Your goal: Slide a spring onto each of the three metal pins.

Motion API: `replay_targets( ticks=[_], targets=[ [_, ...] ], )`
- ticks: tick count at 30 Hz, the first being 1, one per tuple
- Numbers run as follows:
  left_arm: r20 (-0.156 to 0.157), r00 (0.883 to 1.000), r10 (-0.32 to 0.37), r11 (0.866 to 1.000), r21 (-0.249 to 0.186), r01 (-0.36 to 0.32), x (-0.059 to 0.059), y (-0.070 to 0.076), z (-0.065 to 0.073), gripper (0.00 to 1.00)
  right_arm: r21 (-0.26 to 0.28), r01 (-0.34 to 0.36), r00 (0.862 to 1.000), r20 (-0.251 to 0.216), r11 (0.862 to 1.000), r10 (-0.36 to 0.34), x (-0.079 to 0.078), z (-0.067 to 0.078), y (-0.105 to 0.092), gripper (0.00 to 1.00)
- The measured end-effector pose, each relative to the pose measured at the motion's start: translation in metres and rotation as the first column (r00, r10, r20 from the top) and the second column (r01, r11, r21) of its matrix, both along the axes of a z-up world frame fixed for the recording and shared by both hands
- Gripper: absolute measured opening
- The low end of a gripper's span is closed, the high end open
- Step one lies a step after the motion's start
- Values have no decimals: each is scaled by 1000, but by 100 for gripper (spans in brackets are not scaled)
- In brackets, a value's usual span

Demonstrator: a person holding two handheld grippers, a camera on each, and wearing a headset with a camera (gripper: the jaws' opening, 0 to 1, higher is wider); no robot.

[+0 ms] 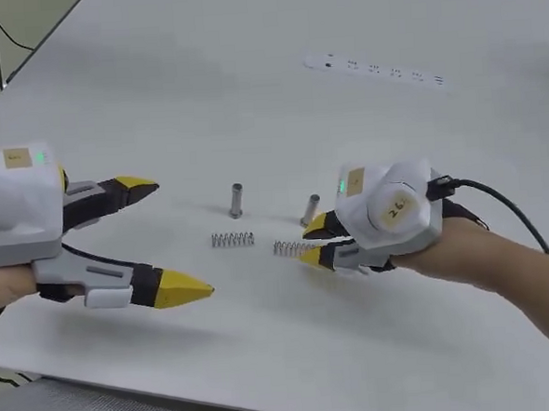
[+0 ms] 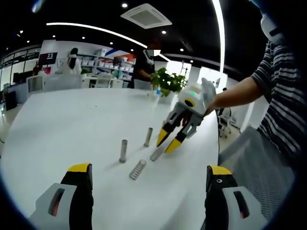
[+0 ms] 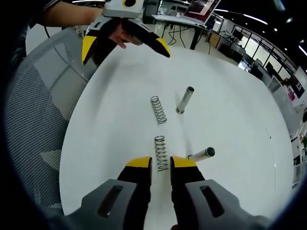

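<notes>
Yellow-tipped jaws of the right gripper (image 1: 312, 242) stand narrowed to a slim gap around one end of a spring (image 1: 291, 249) lying on the white table (image 1: 249, 95). Whether they press on the coil cannot be told. The left gripper (image 1: 164, 235) hovers well apart from it near the table's front edge, jaws spread wide and holding nothing. A second spring (image 1: 232, 239) lies flat between the two grippers, just in front of an upright metal pin (image 1: 236, 199). Another pin (image 1: 310, 210) stands just beside the right gripper's tips. A power strip (image 1: 375, 69) lies farther back on the table.

The right gripper view looks straight down its own jaws at the coil between them, with the left gripper spread open across the table and a grey mesh chair (image 3: 43, 96) beside the table's edge. The left gripper view takes in the room beyond: a potted plant (image 2: 168, 81) at the table's far end, people standing in the background, and the striped sleeve (image 2: 283, 96) of the person holding the right gripper.
</notes>
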State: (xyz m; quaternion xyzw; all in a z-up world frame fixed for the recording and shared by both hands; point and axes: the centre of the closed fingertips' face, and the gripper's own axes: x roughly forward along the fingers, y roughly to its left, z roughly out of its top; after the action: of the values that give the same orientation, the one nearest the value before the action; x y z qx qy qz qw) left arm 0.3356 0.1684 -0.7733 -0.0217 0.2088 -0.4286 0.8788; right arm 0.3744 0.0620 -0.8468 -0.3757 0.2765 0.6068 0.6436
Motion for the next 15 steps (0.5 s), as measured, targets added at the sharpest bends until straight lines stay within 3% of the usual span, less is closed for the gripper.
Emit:
replay_targets(
  ticks=[7,15],
  targets=[
    [-2,1000,0,1000,2,0,-2,1,-1,95,-6,9,1000,-17,1000,-9,2,-8,1,11],
    [-4,1000,0,1000,2,0,-3,1,-1,95,-26,-4,1000,-1,1000,4,3,-12,-2,8]
  ],
)
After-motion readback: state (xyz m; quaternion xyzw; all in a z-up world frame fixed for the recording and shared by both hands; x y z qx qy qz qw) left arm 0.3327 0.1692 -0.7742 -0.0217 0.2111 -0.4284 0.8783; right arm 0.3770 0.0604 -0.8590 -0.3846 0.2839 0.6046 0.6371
